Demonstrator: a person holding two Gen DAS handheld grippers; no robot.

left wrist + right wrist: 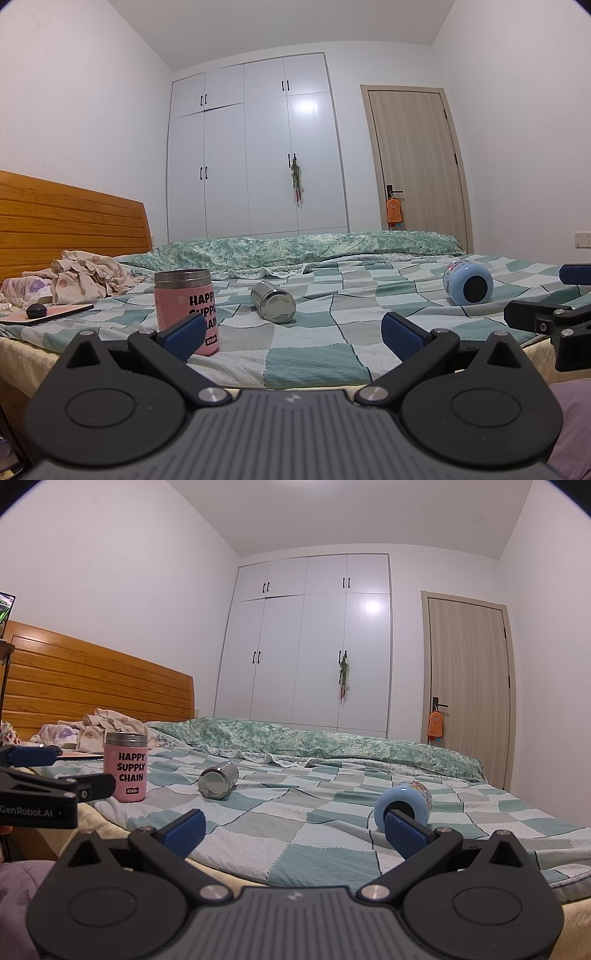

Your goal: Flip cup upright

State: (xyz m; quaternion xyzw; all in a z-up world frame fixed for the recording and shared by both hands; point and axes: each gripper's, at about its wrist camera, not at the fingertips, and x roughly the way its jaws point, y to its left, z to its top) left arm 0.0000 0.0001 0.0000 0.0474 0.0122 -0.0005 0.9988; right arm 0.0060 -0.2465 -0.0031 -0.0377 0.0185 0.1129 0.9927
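A pink cup (186,308) (125,766) with black lettering stands upright on the checked bedspread at the left. A steel cup (274,302) (218,782) lies on its side in the middle, its base toward me. A light blue cup (468,281) (404,806) lies on its side at the right, its dark end toward me. My left gripper (293,339) is open and empty at the bed's near edge, its left finger just in front of the pink cup. My right gripper (295,830) is open and empty, its right finger in front of the blue cup.
The bed (314,354) has a wooden headboard (70,221), crumpled clothes (81,277) and a flat tablet with a dark round object (37,312) at the left. A rolled green quilt (295,249) lies along the far side. A wardrobe (255,147) and door (417,158) stand behind.
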